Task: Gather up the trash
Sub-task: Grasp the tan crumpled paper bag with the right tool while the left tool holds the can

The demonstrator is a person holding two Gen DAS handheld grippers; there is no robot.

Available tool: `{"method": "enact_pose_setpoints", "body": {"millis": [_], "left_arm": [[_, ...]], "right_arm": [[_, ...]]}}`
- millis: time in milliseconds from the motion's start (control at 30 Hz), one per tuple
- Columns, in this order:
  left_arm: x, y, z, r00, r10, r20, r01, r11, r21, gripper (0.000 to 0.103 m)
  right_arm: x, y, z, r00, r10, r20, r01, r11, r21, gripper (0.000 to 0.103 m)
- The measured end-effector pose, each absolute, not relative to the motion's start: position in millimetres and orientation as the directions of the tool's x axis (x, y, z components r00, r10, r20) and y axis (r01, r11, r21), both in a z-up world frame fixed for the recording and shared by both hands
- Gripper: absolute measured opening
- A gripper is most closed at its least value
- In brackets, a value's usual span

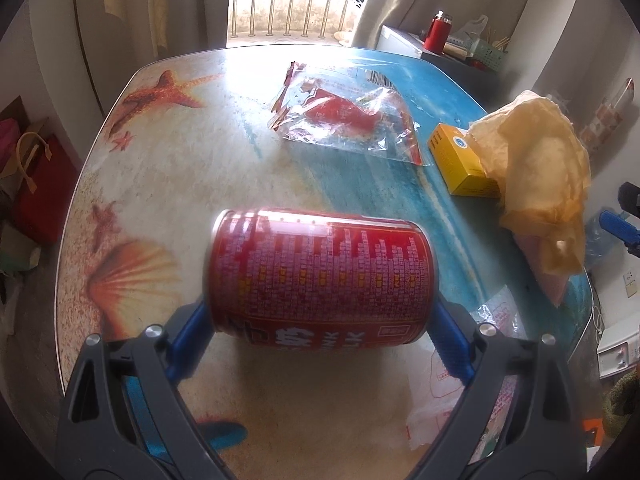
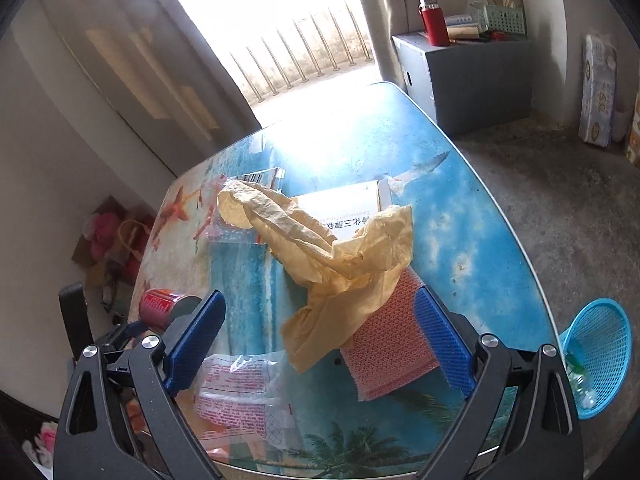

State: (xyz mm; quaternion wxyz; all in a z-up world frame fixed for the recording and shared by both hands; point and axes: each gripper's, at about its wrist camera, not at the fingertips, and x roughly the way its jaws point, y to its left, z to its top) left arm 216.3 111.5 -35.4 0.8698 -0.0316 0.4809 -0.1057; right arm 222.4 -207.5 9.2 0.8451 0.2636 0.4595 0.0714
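Red can [image 1: 320, 276]: lying crosswise, long axis spanning the left gripper [image 1: 320, 332], whose jaws apparently clamp its two ends. Right gripper [image 2: 320, 344]: jaws spread, nothing pinched, yellow wrapper [image 2: 340, 264] between them; blue basket [image 2: 600, 356] beyond table edge, rightward.

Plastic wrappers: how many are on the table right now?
2. One torn clear-and-red wrapper lies mid-table beyond the can; one clear wrapper with red print lies at the near edge, beside the pink cloth. The yellow paper may hide more.

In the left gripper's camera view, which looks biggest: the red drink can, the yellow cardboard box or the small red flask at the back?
1. Red drink can, nearest the camera, which inflates it
2. Yellow cardboard box, partly covered
3. Small red flask, far away
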Motion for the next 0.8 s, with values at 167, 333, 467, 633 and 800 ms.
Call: {"method": "enact_pose_setpoints", "body": {"millis": [167, 333, 467, 633, 800], "left_arm": [[216.0, 112.5, -35.5, 0.514, -0.217, -0.83, 0.157, 0.975, -0.158, 0.09], [216.3, 116.1, -36.1, 0.511, -0.222, -0.83, 0.153, 0.974, -0.167, 0.09], [218.8, 118.6, -37.6, 0.508, -0.231, -0.829, 0.146, 0.972, -0.182, 0.09], [219.6, 119.5, -37.7, 0.51, -0.23, -0.829, 0.15, 0.973, -0.178, 0.09], [219.8, 121.4, -39.2, 0.508, -0.233, -0.829, 0.156, 0.972, -0.177, 0.09]], "right_arm": [[227.7, -216.0, -3.3, 0.546, 0.492, -0.679, 0.219, 0.698, 0.681, 0.093], [254.1, -209.4, -22.8, 0.51, 0.517, -0.688, 0.292, 0.648, 0.704, 0.093], [275.9, -203.7, -30.1, 0.502, 0.482, -0.718, 0.346, 0.649, 0.677, 0.093], [293.2, -189.6, -34.3, 0.485, 0.389, -0.783, 0.376, 0.715, 0.589, 0.093], [303.4, -178.6, -43.2, 0.45, 0.36, -0.817, 0.404, 0.734, 0.546, 0.093]]}}
